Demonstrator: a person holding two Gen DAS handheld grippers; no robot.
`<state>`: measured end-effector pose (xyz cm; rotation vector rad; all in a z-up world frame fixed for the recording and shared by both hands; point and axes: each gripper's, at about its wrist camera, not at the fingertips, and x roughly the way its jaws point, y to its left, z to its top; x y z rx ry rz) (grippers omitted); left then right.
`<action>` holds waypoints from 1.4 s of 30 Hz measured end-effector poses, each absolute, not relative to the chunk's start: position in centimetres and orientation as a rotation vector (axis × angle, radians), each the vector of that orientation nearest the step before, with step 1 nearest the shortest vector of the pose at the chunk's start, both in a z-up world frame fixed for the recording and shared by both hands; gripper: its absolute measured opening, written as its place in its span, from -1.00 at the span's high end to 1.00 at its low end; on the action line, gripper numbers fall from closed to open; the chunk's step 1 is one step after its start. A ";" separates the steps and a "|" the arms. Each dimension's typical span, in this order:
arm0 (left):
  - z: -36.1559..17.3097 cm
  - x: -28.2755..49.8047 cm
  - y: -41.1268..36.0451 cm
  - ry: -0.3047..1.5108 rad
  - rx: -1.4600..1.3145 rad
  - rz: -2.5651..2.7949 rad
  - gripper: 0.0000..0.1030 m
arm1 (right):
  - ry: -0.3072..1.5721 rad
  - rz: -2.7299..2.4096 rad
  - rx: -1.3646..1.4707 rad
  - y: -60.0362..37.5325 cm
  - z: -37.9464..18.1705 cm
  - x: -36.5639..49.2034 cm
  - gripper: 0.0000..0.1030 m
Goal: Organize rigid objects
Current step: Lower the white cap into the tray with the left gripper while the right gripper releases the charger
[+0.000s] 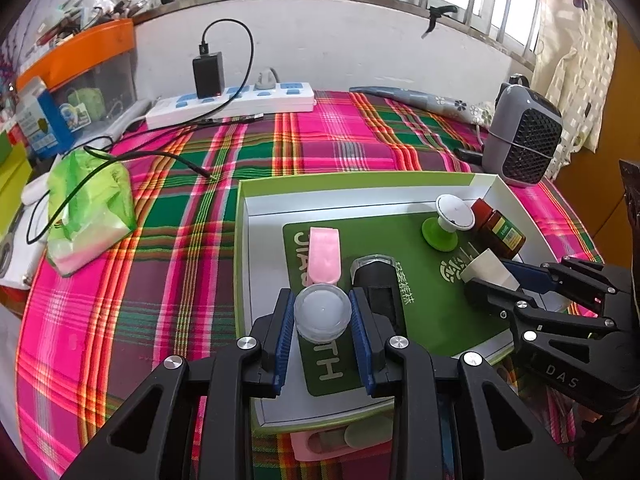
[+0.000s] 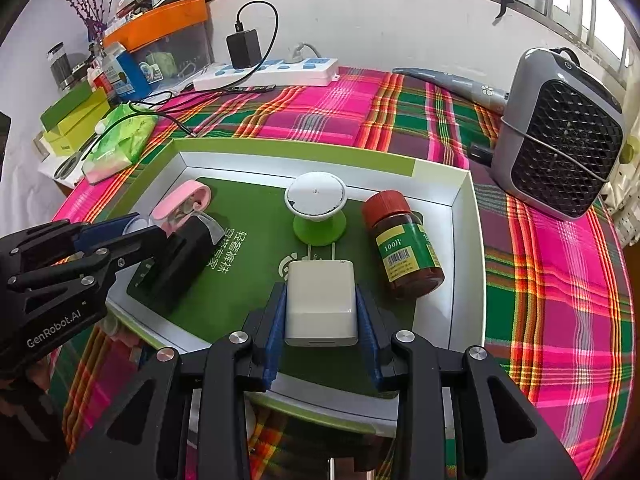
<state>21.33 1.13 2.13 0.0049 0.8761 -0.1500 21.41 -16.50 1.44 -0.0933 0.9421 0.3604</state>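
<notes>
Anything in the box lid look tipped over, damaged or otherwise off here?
The brown bottle with a red cap lies on its side in the box lid, rather than upright. The white knob on its green base shows dark chips along its rim. Nothing looks spilled.

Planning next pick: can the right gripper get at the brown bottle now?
Probably not yet. The right gripper is shut on the white charger, so it must release first. The brown bottle lies just to its right in the tray, nothing on top.

Both cameras look forward and down, close over the open box (image 1: pixel 362 182) (image 2: pixel 296 152) ahead of each hand-held gripper, facing the windowed wall. Each view catches the other hand-held gripper at its side; both share the power strip (image 1: pixel 236 104) (image 2: pixel 272 72).
</notes>
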 end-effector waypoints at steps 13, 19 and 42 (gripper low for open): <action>1.8 21.6 0.6 0.884 0.033 -0.152 0.48 | 0.927 0.348 -0.113 -16.3 1.3 21.4 0.32; 1.6 21.8 0.5 0.892 0.037 -0.153 0.48 | 0.928 0.353 -0.108 -16.2 1.3 21.4 0.32; 1.6 21.8 0.5 0.893 0.038 -0.151 0.47 | 0.928 0.357 -0.081 -16.4 1.4 21.4 0.32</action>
